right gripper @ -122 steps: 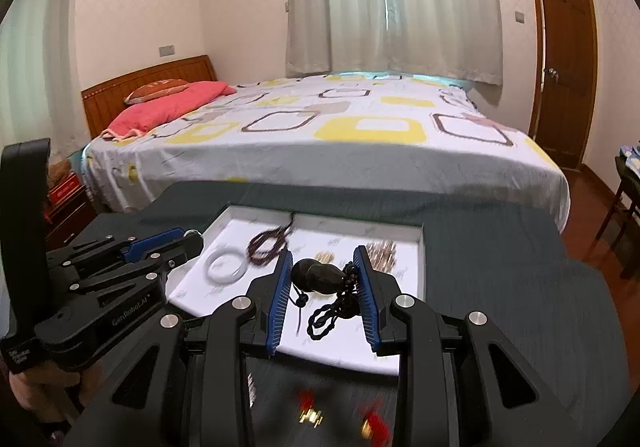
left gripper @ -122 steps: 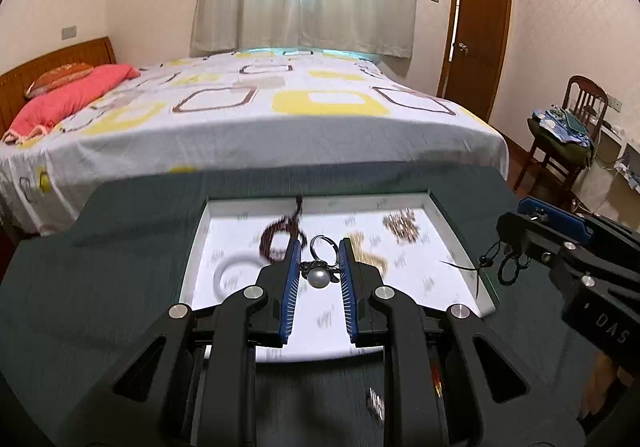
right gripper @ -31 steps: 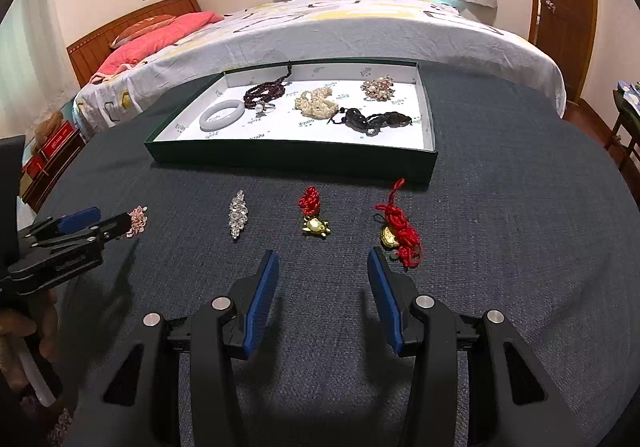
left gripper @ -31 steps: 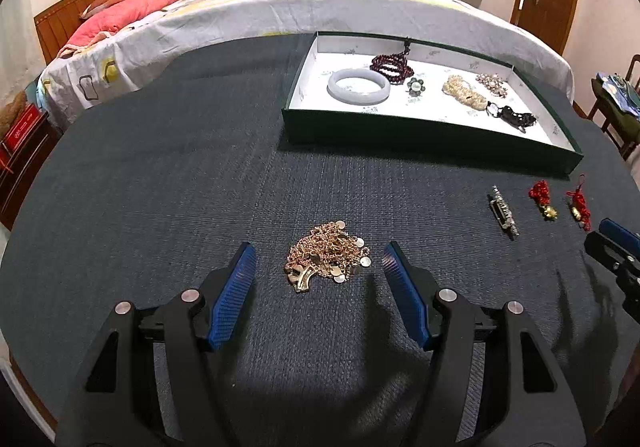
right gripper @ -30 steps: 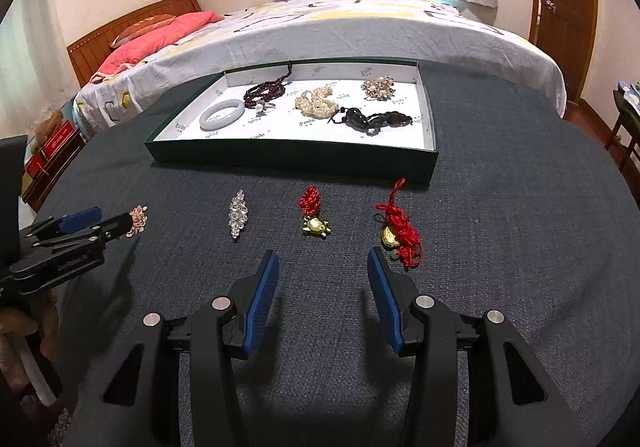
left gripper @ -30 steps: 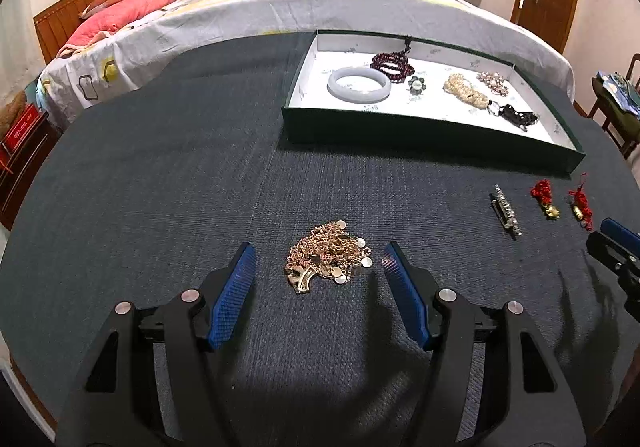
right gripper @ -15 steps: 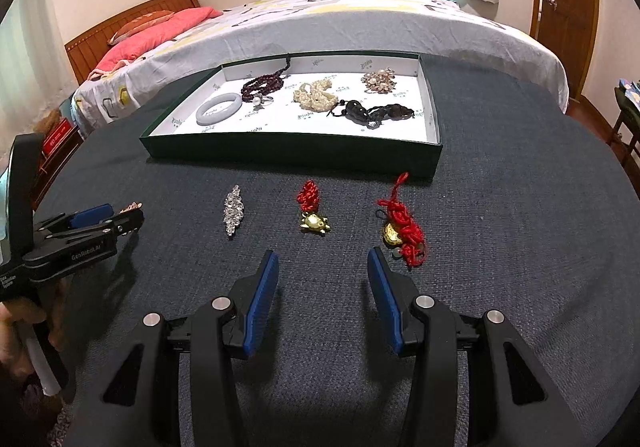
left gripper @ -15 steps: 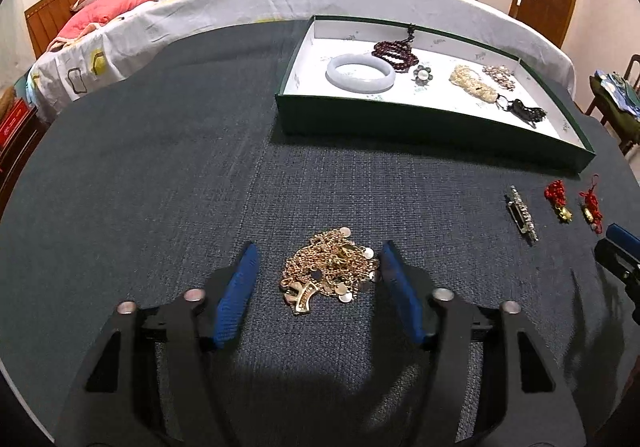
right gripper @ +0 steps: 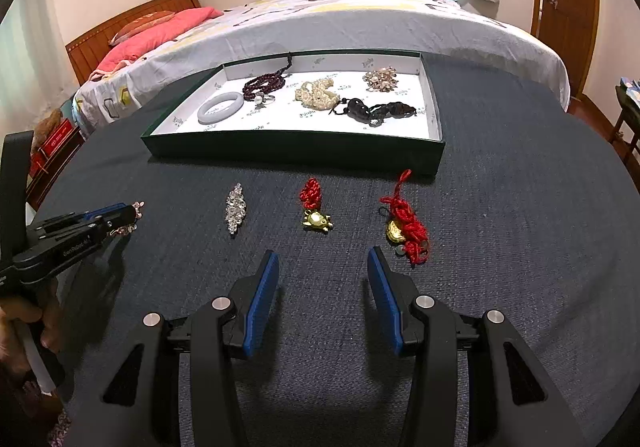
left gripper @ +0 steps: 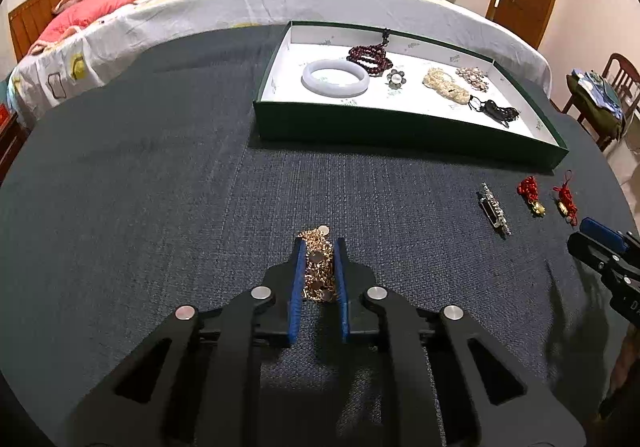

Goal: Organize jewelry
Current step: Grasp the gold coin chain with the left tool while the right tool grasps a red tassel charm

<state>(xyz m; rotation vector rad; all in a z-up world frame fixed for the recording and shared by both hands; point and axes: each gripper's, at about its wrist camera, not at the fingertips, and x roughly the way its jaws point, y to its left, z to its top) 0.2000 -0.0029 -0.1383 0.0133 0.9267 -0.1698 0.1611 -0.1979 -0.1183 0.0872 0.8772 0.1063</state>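
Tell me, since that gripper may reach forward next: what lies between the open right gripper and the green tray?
In the right wrist view, the right gripper faces the gold turtle charm with its red knot; beyond it is bare cloth up to the green tray.

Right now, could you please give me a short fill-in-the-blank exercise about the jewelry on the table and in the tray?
1. The left gripper is shut on a pile of ____ chain.
2. The white bangle lies inside the ____ tray.
3. The right gripper is open and holds ____.
4. The gold turtle charm hangs on a ____ knotted cord.

Missing words: gold; green; nothing; red
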